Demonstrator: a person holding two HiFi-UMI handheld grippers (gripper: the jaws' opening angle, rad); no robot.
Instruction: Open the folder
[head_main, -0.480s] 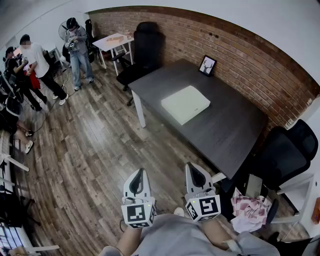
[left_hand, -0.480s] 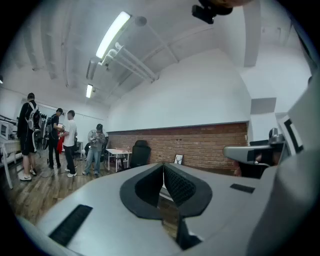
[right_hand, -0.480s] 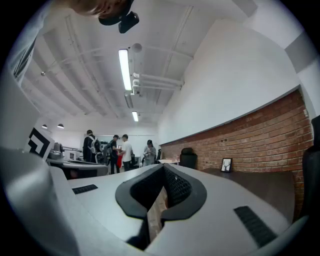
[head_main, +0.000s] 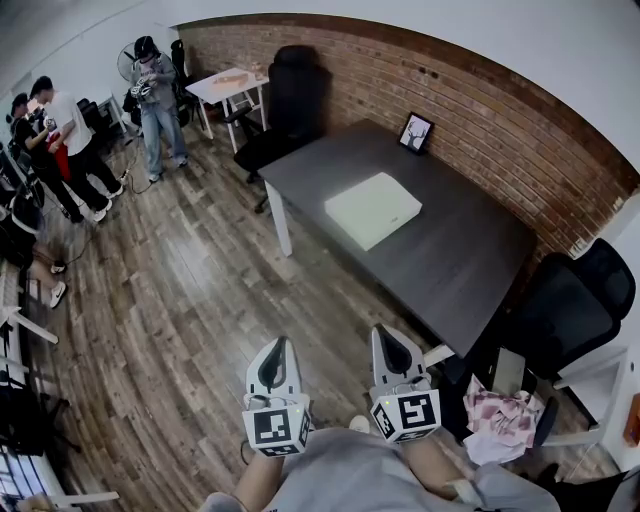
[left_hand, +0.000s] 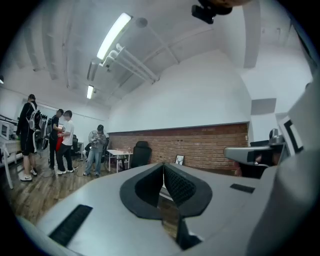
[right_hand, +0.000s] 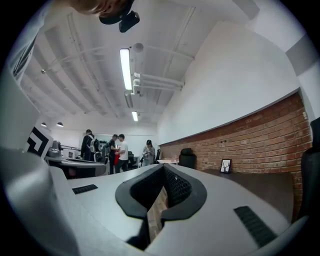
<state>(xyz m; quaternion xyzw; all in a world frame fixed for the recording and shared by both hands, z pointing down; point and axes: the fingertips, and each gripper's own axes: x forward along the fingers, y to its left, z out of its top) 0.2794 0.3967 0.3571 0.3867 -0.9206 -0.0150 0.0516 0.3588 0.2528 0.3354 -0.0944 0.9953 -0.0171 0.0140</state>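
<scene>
Desk: dark, long, set along the brick wall, its length running from upper left to lower right in the head view. One black office chair stands at its far end and another at its near right corner.

Folder: white, lies flat on the desk's far half, about midway across it, cover down. Its edges sit roughly square to the desk's edges. The longer side seems to run across the desk's width. I cannot tell which edge is the spine.

Left gripper and right gripper: held side by side over the wood floor, close in front of the person's body. Both are level, noses aimed toward the desk and marker cubes facing up at the head camera. Both are well short of the desk and well apart from the folder.

Fingers: in the left gripper view the ribbed pads are pressed together with nothing between them. The right gripper view shows the same, pads clenched on nothing.

Picture frame: small, propped at the desk's wall side, beyond the folder.
</scene>
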